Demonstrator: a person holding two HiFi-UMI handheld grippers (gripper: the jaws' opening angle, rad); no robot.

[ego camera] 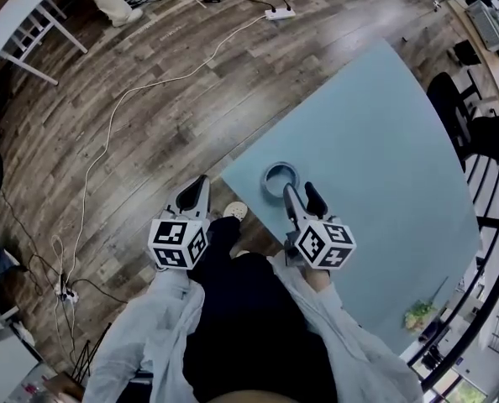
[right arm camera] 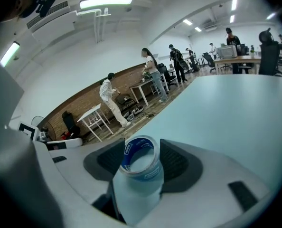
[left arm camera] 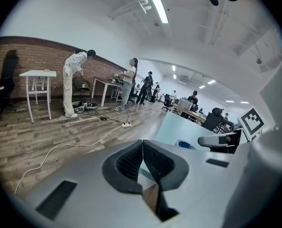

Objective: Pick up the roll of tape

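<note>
The left gripper (left arm camera: 142, 146) has its jaws pressed together with nothing between them. It hangs over the wooden floor (ego camera: 149, 99), just off the near corner of the light blue table (ego camera: 384, 141). To its right the roll of tape (right arm camera: 145, 171), blue-cored, lies flat on that corner. It sits just ahead of the right gripper (ego camera: 301, 193), framed in the gap of that gripper's jaws. They stand wide apart, pads not gripping it.
</note>
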